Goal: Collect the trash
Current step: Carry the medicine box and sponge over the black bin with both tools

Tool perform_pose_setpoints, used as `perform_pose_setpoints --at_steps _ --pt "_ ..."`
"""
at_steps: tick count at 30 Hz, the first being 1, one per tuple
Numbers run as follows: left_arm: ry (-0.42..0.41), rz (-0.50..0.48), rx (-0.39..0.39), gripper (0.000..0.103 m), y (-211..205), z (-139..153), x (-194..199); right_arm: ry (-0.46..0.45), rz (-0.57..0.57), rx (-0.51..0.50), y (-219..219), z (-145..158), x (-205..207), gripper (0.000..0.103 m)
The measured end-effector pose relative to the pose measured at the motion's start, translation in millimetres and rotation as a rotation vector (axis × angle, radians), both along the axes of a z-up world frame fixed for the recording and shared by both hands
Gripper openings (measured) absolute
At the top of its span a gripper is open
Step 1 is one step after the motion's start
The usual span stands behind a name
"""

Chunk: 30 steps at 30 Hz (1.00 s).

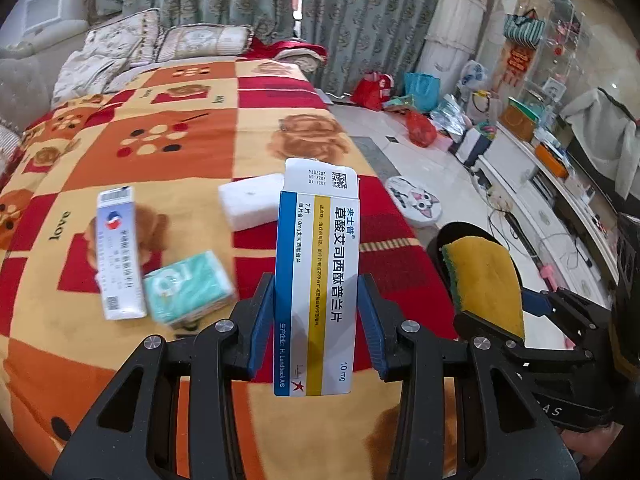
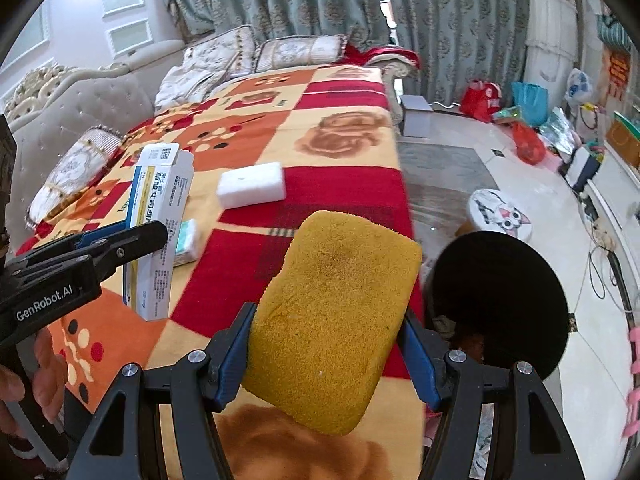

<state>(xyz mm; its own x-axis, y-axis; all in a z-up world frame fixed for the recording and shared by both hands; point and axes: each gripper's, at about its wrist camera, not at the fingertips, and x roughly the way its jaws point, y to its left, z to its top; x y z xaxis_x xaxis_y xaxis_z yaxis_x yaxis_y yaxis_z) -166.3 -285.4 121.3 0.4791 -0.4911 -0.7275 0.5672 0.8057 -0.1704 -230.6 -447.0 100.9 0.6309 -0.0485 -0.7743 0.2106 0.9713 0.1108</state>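
At frame centre the left gripper (image 1: 316, 312) is pinching a light, crushable medicine box (image 1: 318, 276) by its long sides, while the right gripper (image 2: 330, 354) is squeezing a soft, springy yellow sponge (image 2: 334, 320) near the black bin (image 2: 500, 300) at lower right.

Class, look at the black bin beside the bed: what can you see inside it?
Inside the black bin, only a few dull scraps show near its front edge. The rest of the inside is too dark to read, and the right gripper holding the yellow sponge covers part of its rim.
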Motion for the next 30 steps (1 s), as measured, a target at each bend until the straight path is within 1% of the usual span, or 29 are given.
perform_pose_setpoints --at_steps 10,20,30 --pt "0.010 -0.065 0.014 0.039 -39 -4 -9 0.003 -0.071 0.012 -40 -1 -15 0.066" --pt "0.055 -0.121 -0.001 0.039 -78 -9 -11 0.014 -0.124 0.012 -72 -5 -26 0.066" --pt "0.094 -0.171 0.001 0.039 -118 -17 -16 0.041 -0.183 0.026 -108 -19 -36 0.066"
